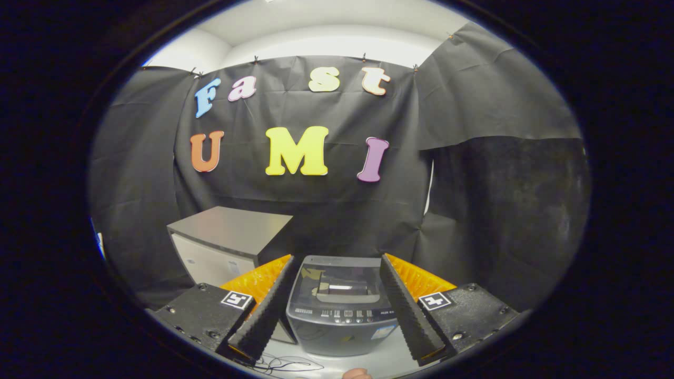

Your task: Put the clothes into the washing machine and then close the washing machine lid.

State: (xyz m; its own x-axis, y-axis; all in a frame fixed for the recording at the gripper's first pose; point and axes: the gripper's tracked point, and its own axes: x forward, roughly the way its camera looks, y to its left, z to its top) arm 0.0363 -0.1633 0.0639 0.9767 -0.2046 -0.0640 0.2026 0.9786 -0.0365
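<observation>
Ridged tongs [337, 337] wide apart, empty, framing boxy grey washing machine [339, 310], glossy lid [337, 287] shut.

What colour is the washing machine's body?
Dark grey, with a see-through tinted lid; the washing machine shows in the gripper view, beyond the open gripper.

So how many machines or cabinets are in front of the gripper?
2. The washer, lid shut, stands just ahead, framed between the open gripper's fingers. A grey cabinet sits beside it, behind one finger. More may be hidden behind the fingers.
</observation>
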